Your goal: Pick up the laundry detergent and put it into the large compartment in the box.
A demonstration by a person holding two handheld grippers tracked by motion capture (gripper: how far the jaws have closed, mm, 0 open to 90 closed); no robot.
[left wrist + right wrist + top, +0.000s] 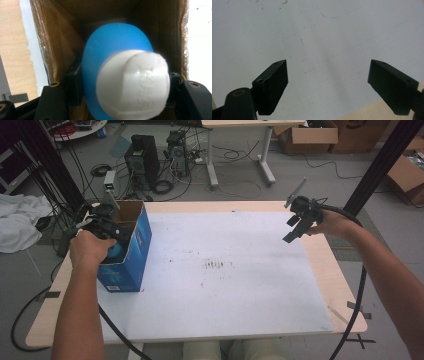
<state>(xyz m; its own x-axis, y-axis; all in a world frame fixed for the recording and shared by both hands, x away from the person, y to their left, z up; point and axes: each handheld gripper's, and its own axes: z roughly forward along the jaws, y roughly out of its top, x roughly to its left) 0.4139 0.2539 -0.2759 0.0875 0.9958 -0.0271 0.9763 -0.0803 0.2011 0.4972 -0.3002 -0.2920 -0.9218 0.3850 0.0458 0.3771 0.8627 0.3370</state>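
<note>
My left gripper [114,246] reaches down into an open blue cardboard box [131,254] at the table's left edge, shut on a blue and white object [116,251]. In the left gripper view that object [125,75] has a round blue body with a white knob toward the camera, clamped between my two black jaws inside the box's brown walls [47,45]. My right gripper [298,226] hangs above the table's far right part, open with nothing between its jaws. Its two black fingers [273,85] stand wide apart over the white sheet [317,37].
A white sheet [220,270] covers most of the wooden table [335,270]. Black cables trail from both grippers off the front edge. On the floor beyond are computer towers [142,160], cardboard boxes [310,135] and another table's legs. A black post [380,165] rises at the right.
</note>
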